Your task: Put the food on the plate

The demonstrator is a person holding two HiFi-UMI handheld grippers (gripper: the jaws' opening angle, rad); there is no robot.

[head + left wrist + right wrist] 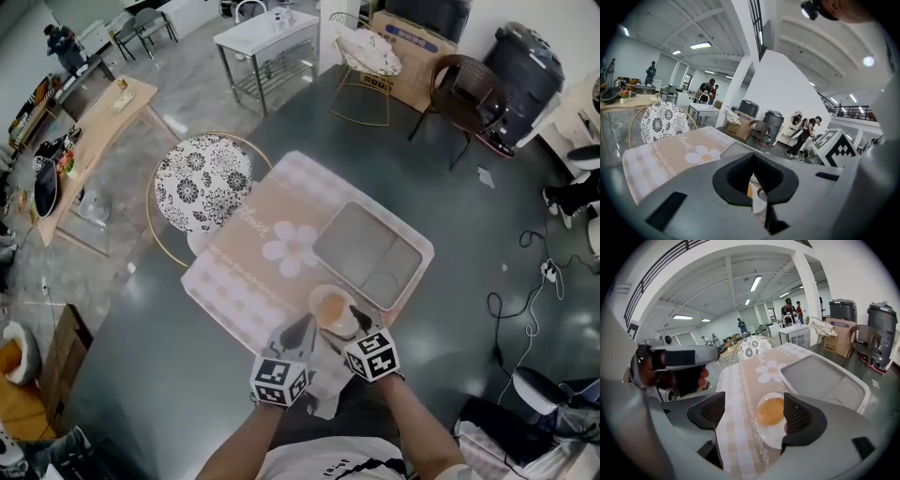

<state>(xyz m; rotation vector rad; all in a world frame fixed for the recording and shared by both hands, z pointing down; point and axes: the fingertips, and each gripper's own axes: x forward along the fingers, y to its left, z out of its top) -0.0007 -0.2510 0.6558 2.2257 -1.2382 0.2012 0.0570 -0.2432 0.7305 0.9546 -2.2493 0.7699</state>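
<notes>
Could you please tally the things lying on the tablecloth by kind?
grey tray: 1
white plate: 1
orange food piece: 1
Total: 3

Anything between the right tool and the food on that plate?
Nothing visible. The right tool has its jaws open either side of the orange food, which lies on the white plate. The left tool is off to its side, the gray tray beyond the plate.
</notes>
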